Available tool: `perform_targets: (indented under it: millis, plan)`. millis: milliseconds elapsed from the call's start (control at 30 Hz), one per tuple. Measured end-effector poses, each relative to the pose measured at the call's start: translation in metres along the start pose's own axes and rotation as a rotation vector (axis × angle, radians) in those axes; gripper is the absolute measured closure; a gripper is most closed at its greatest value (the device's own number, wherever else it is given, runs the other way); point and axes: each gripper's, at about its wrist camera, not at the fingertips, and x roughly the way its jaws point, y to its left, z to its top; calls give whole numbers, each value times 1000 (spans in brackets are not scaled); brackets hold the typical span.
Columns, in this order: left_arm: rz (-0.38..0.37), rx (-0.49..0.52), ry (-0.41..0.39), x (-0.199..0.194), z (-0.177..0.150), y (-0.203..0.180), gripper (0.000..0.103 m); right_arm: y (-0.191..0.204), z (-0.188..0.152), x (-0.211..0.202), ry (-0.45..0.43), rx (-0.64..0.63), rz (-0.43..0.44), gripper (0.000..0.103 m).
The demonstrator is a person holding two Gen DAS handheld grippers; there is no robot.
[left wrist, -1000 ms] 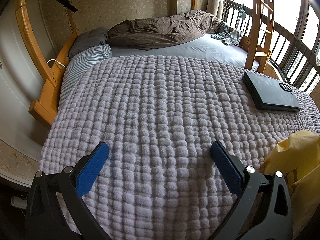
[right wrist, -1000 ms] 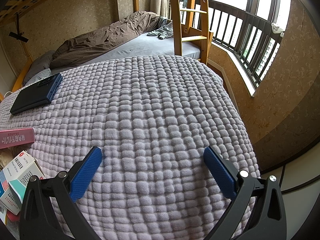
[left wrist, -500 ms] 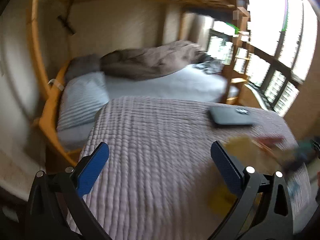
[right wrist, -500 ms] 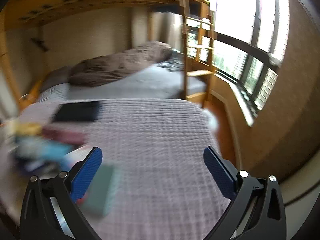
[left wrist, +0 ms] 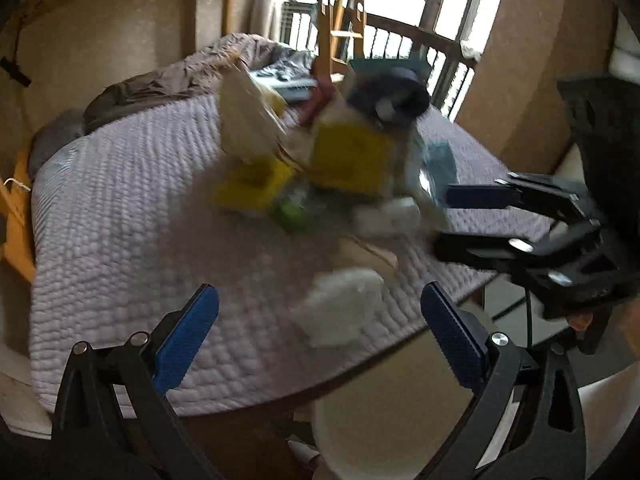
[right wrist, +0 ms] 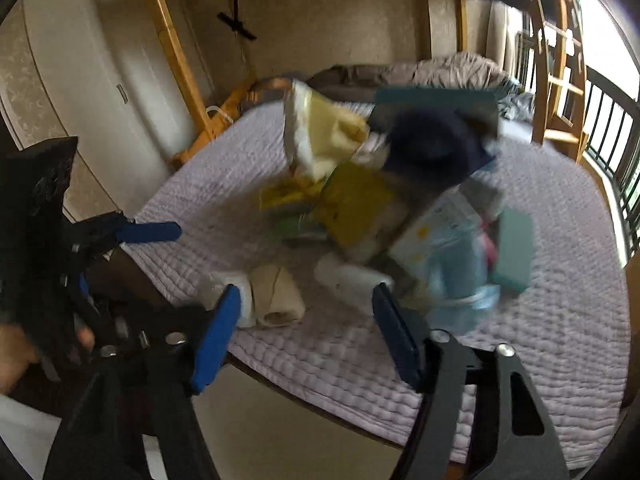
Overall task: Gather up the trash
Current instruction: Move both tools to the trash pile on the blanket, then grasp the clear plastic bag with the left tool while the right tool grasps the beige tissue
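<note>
Lilac quilted blanket (left wrist: 120, 216) carries the whole job in front of you, and nothing on it looks collected yet. The trash pile (right wrist: 384, 208) sits in a heap near the middle of the bed: yellow wrappers, a pale carton, a dark lump on top, a light blue packet and a teal box on its window side, all smeared by motion blur, so you cannot name the items with certainty. Closer to the near edge lie a cardboard roll (right wrist: 278, 294) and, just beside it, a crumpled white tissue (left wrist: 340, 312).

Your left gripper (left wrist: 320, 320) hangs above that tissue with its fingers spread wide and nothing between them. Your right gripper (right wrist: 306, 326) is also parted and empty, its blue pads framing the roll and a white tube without touching either. Below the bed edge a pale round bin (left wrist: 384, 436) shows in the left view, and it is the likely place for the trash. By that reading, every piece is left to pick up.

Compared with a second ago, both cameras have swung: then each looked across bare blanket toward the far bed, with the pile only at the margins. Now the pile fills the centre and each gripper sees the other. The finger spread looks unchanged.
</note>
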Motion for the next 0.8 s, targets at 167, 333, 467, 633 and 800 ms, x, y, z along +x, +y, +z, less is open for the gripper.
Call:
perform_targets:
  millis: [167, 333, 467, 633, 800]
  plan:
    - [14, 8, 5, 20, -4, -8, 11, 11, -3, 30, 57, -4, 9, 57]
    - [2, -1, 10, 36, -6, -8, 25, 10, -1, 42, 76, 25, 52, 57]
    - [0, 40, 24, 40, -8, -12, 33, 15, 1, 48, 100, 9, 81, 57]
    - [-26, 58, 41, 42, -8, -9, 44, 21, 3, 64, 129, 27, 120, 59]
    - [-27, 63, 48, 38, -14, -8, 48, 18, 1, 78, 147, 63, 144, 62]
